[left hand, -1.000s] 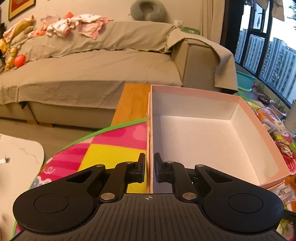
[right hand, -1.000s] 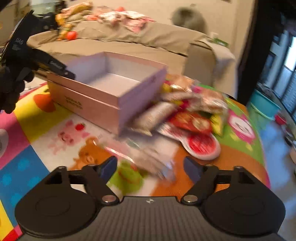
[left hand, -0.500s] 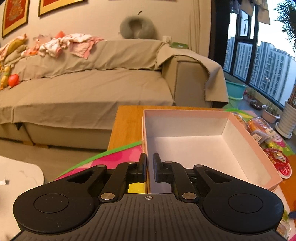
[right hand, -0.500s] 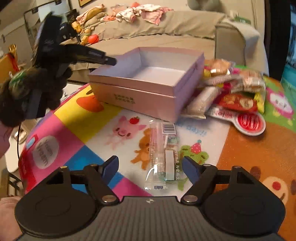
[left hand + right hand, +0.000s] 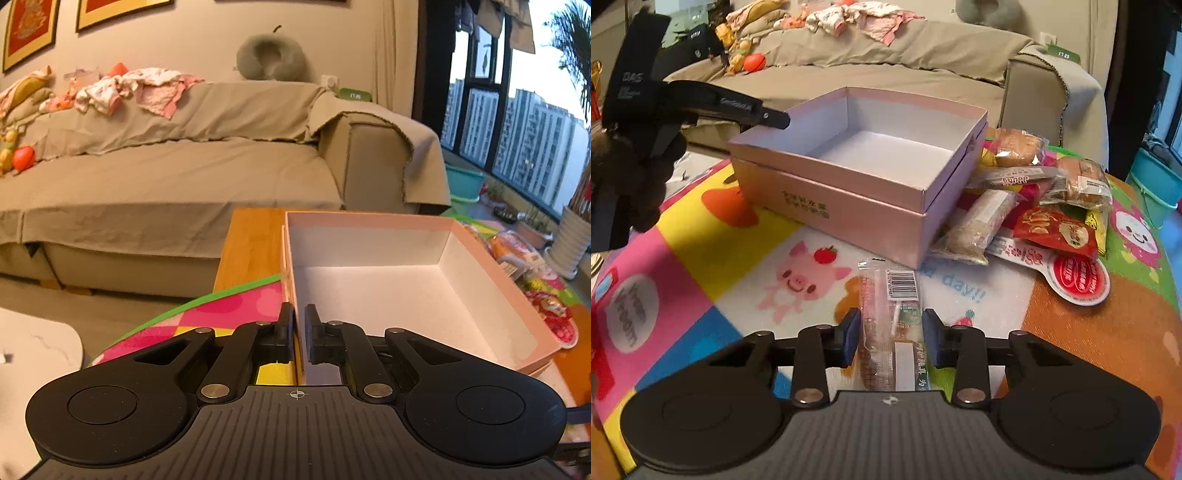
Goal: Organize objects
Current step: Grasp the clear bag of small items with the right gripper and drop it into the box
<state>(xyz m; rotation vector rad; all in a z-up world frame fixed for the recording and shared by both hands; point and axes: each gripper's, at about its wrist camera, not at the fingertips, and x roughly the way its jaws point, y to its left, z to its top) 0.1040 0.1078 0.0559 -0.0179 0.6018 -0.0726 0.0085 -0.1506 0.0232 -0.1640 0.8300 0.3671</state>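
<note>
An open pink box [image 5: 827,192] sits on the colourful mat; its white inside is bare [image 5: 388,295]. My left gripper [image 5: 300,328] is shut on the box's near left wall, and shows in the right wrist view [image 5: 768,118] at the box's left rim. My right gripper [image 5: 891,341] is open, its fingers on either side of a long clear snack packet [image 5: 892,317] lying on the mat in front of the box. The packet is not clamped.
A pile of snack packets [image 5: 1045,206] lies right of the box, with a red round-ended packet [image 5: 1078,277] nearest. A beige sofa [image 5: 166,177] stands behind the wooden table [image 5: 251,243]. A teal tub [image 5: 1156,184] is at the right.
My right gripper has moved forward and down and narrowed around the clear packet. My left gripper has stayed clamped on the box wall while its view tilted up.
</note>
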